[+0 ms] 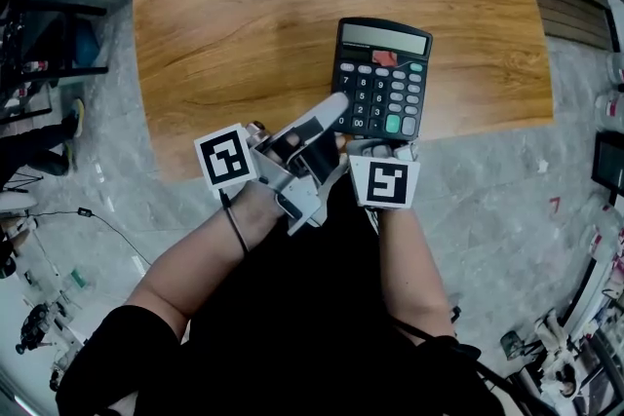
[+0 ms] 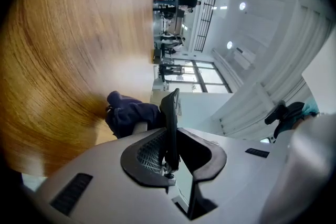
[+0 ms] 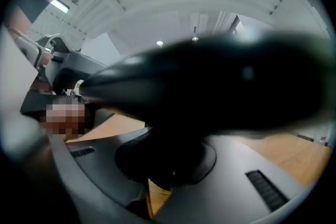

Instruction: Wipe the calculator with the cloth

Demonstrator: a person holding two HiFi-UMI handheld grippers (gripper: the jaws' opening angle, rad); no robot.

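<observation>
A black calculator [image 1: 382, 78] lies face up near the front edge of the wooden table [image 1: 244, 15]. My left gripper [image 1: 336, 107] reaches its near left corner. In the left gripper view the calculator [image 2: 169, 113] shows edge-on as a thin dark slab, and the left gripper [image 2: 176, 152] is shut on it. A dark blue cloth [image 2: 128, 113] bunches on the calculator's table side. My right gripper [image 1: 382, 147] sits at the calculator's near edge. In the right gripper view a dark blurred mass, apparently the cloth [image 3: 210, 92], fills the right gripper [image 3: 168, 165].
The table's front edge [image 1: 292, 161] runs just under both grippers, with grey floor [image 1: 487, 209] below it. Chairs and gear [image 1: 39, 34] stand at the left and cables and equipment [image 1: 585, 326] at the right. Bare wood [image 2: 63, 60] spreads beyond the calculator.
</observation>
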